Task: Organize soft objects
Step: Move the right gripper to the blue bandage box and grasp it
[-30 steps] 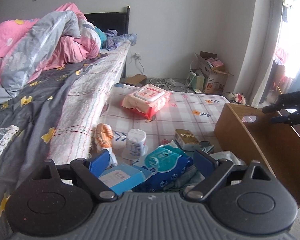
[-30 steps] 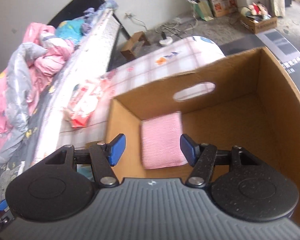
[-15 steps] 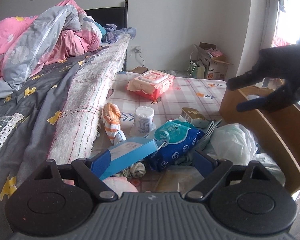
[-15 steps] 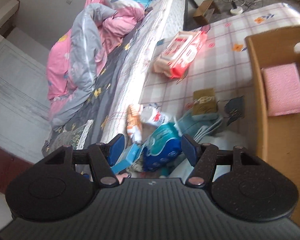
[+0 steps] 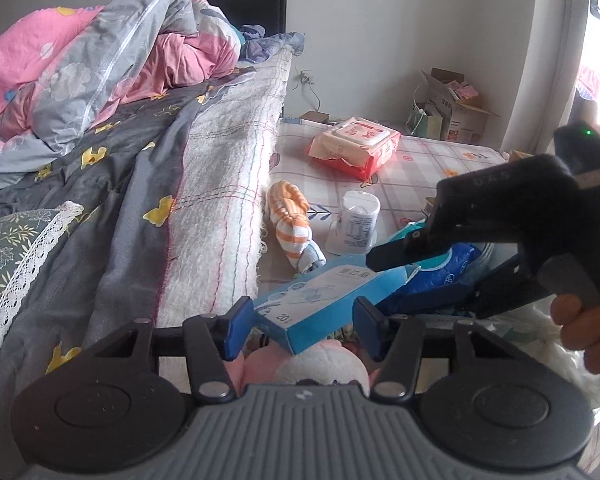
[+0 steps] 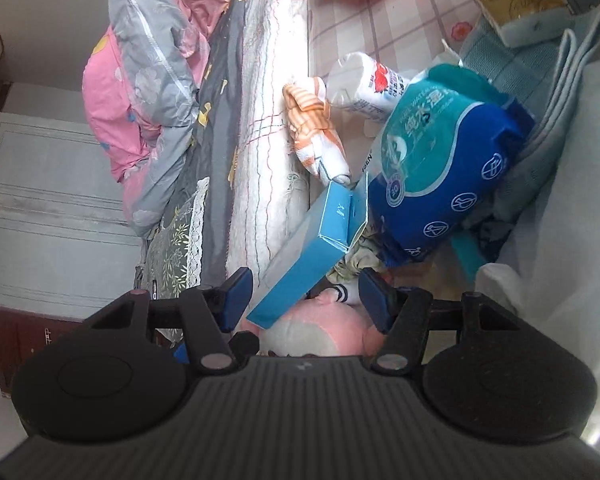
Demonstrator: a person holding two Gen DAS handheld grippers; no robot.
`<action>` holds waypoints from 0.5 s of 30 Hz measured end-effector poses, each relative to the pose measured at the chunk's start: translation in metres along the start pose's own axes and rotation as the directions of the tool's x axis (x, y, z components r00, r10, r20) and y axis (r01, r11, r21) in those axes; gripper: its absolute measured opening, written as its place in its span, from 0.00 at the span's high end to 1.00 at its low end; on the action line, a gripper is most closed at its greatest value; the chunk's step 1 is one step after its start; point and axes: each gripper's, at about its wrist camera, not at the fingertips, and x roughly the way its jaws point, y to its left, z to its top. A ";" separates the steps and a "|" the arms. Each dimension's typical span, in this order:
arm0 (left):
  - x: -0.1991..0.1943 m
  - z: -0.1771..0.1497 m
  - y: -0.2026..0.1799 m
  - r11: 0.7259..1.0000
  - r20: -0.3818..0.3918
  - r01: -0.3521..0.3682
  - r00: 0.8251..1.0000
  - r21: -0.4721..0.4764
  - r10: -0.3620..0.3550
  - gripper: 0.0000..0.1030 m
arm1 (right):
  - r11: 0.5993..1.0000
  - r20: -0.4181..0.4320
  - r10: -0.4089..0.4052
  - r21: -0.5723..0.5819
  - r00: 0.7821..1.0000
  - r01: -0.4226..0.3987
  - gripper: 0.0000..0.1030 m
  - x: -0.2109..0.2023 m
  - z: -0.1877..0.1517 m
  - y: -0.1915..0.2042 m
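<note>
A pink-and-white plush toy (image 5: 320,368) (image 6: 320,332) lies at the near end of the pile on the checked floor mat, with a light blue box (image 5: 324,296) (image 6: 316,240) resting across it. My left gripper (image 5: 303,328) is closing on the box's near end, and its pads meet the box's sides. My right gripper (image 6: 306,300) (image 5: 424,284), held by a hand (image 5: 580,332), hovers over the box and the blue wipes pack (image 6: 440,160). Its jaws are closing with nothing gripped.
An orange striped sock (image 5: 292,216), a white bottle (image 5: 358,220) and a red wipes pack (image 5: 356,144) lie farther out on the mat. A teal towel (image 6: 540,92), a gold box (image 6: 516,4) and a white bag (image 6: 560,240) sit on the right. The bed (image 5: 100,180) borders the left.
My left gripper has sunk toward the pile and its jaws have narrowed onto the blue box. My right gripper has swung away from the cardboard box and now hangs over the pile.
</note>
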 end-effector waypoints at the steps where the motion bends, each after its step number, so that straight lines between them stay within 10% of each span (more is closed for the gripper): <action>1: 0.001 0.002 0.005 1.000 -0.001 0.002 1.000 -0.019 -0.002 0.49 | 1.000 0.006 -0.006 0.016 1.000 0.006 0.47 0.007 0.001 -0.001; 8: 0.025 0.022 0.040 0.982 -0.051 0.135 0.988 -0.129 -0.142 0.50 | 0.996 0.039 0.026 0.080 0.999 -0.029 0.71 0.027 0.000 -0.015; 15: 0.050 0.032 0.029 0.961 -0.131 0.273 0.952 -0.044 -0.277 0.21 | 0.998 0.017 0.055 0.016 0.998 -0.055 0.73 0.007 0.009 -0.020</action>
